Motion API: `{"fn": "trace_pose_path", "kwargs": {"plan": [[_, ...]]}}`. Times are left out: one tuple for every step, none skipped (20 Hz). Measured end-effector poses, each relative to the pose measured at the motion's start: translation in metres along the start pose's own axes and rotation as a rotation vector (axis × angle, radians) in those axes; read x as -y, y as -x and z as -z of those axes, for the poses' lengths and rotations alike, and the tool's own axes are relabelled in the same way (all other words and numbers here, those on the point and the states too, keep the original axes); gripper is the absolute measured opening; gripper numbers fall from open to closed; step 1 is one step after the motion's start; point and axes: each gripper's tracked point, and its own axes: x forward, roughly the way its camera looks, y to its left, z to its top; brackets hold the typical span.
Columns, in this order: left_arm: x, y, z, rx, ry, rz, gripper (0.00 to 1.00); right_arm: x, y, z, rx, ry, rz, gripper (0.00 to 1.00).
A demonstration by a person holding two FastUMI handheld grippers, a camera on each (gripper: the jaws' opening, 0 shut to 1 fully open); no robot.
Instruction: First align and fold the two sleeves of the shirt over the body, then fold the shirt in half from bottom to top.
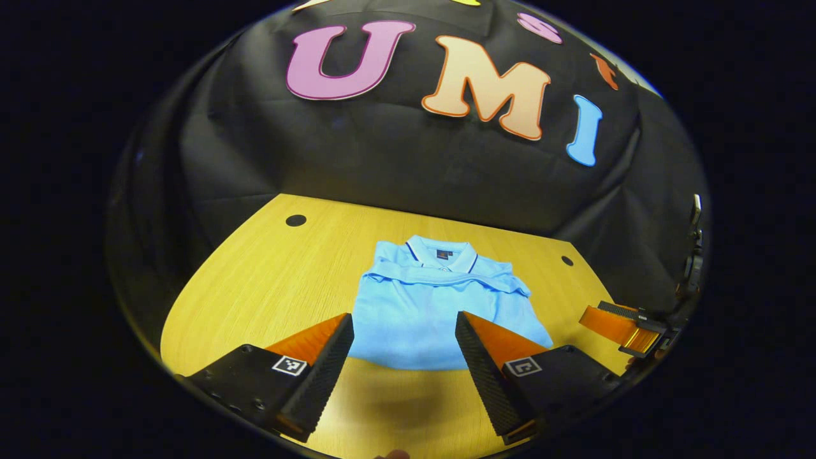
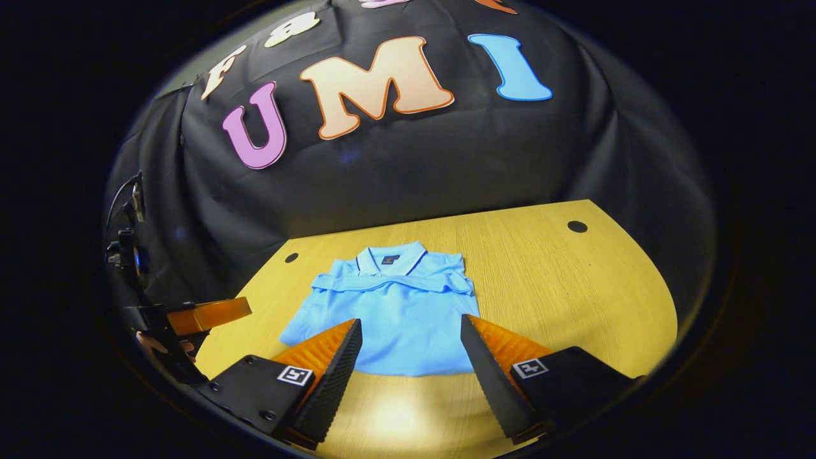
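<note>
A light blue polo shirt (image 1: pixel 428 305) lies flat on the yellow wooden table (image 1: pixel 268 287), collar toward the wall, both sleeves folded across its chest. My left gripper (image 1: pixel 404 320) hovers open above the near hem, nothing between its fingers. At the right edge of the left gripper view the right gripper (image 1: pixel 628 325) is seen from the side. In the right gripper view the same shirt (image 2: pixel 395 312) sits ahead on the table (image 2: pixel 574 287); my right gripper (image 2: pixel 411 325) is open over its near hem. The left gripper (image 2: pixel 204 315) appears at the far left there.
The table has round cable holes (image 1: pixel 296 220) (image 1: pixel 567 260) (image 2: pixel 577 226) near its back corners. Black cloth wall stands right behind the table. Bare wood lies on both sides of the shirt and in front of it.
</note>
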Motion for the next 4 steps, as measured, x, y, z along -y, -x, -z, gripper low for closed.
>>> {"fn": "trace_pose_path", "kwargs": {"plan": [[0.004, 0.006, 0.004, -0.004, -0.017, 0.007, 0.96, -0.001, 0.010, 0.005, -0.005, -0.005, 0.004, 0.98], [0.007, 0.012, 0.009, -0.006, -0.030, 0.010, 0.96, -0.001, 0.018, 0.009, -0.009, -0.008, 0.006, 0.98], [0.010, 0.017, 0.013, -0.006, -0.033, 0.016, 0.96, -0.001, 0.024, 0.012, -0.005, -0.010, 0.011, 0.98], [0.015, 0.023, 0.017, -0.008, -0.026, 0.032, 0.96, 0.000, 0.030, 0.013, 0.005, -0.011, 0.019, 0.98]]}}
